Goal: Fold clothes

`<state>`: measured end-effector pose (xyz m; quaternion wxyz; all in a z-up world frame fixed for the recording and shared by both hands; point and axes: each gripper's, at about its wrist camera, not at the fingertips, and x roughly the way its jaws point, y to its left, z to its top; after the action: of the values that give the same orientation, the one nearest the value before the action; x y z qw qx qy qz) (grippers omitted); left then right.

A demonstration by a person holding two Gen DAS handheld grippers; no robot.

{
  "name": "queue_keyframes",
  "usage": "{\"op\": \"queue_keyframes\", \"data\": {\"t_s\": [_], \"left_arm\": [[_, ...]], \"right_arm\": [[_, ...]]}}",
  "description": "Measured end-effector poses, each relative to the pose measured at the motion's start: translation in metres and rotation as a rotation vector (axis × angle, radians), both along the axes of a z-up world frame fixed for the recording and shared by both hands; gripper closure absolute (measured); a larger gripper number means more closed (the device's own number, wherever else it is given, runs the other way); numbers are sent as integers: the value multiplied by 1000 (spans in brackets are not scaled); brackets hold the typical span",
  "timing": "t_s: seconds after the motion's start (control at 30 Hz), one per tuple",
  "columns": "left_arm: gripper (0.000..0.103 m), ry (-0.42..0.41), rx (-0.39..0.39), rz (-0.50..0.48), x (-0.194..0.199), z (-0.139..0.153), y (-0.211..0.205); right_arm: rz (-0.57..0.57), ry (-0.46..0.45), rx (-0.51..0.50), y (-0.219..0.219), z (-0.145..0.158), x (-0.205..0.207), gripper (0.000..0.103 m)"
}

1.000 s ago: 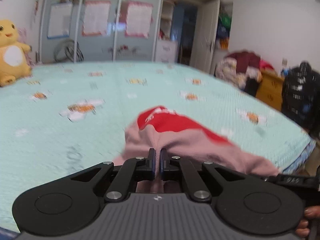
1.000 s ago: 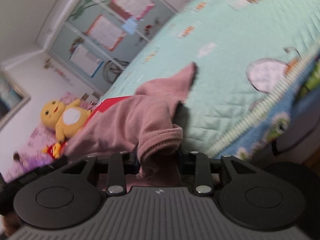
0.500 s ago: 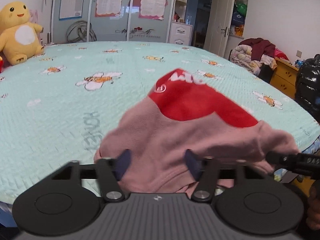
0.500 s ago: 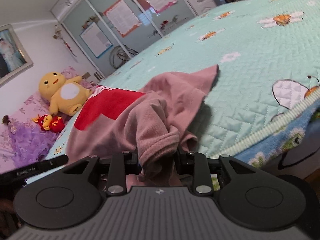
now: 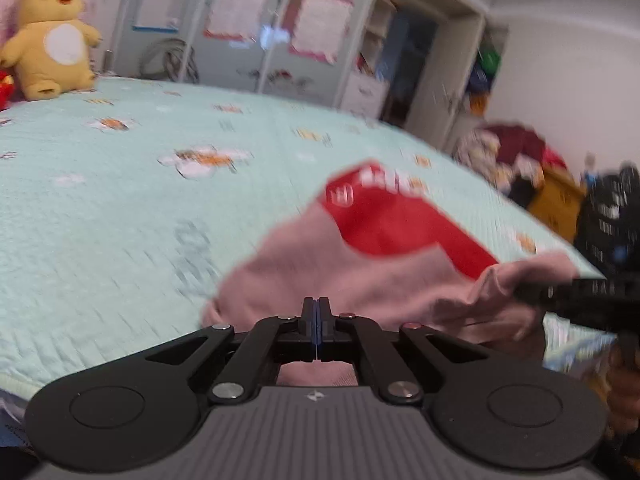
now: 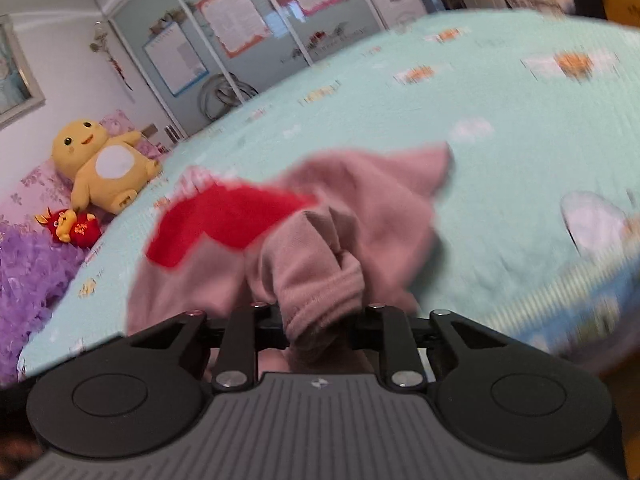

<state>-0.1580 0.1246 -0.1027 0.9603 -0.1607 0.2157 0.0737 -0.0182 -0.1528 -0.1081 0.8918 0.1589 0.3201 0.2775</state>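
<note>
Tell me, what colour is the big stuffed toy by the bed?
Yellow with a white belly, clearest in the left wrist view: the stuffed toy.

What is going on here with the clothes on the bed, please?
A person is folding a pink and red garment on a mint bedspread. The right tongs grip a bunched pink cuff, their jaws having just closed further. The left tongs are shut over the garment's near edge; whether they pinch fabric is unclear.
</note>
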Motion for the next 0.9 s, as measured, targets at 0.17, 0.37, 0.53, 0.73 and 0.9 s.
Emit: {"op": "queue_keyframes", "data": {"t_s": [0.17, 0.37, 0.53, 0.73, 0.9], "left_arm": [[101, -28, 9, 38, -4, 11, 3], [49, -5, 46, 42, -13, -4, -12], [46, 27, 130, -5, -18, -16, -21], [42, 90, 271, 10, -15, -28, -20], [40, 117, 360, 0, -9, -33, -22]], "right_arm": [[52, -220, 16, 52, 92, 29, 83], [109, -403, 21, 115, 168, 44, 67], [86, -277, -43, 128, 119, 44, 42], [-11, -56, -56, 84, 47, 28, 40], [-76, 6, -50, 44, 17, 6, 39]]}}
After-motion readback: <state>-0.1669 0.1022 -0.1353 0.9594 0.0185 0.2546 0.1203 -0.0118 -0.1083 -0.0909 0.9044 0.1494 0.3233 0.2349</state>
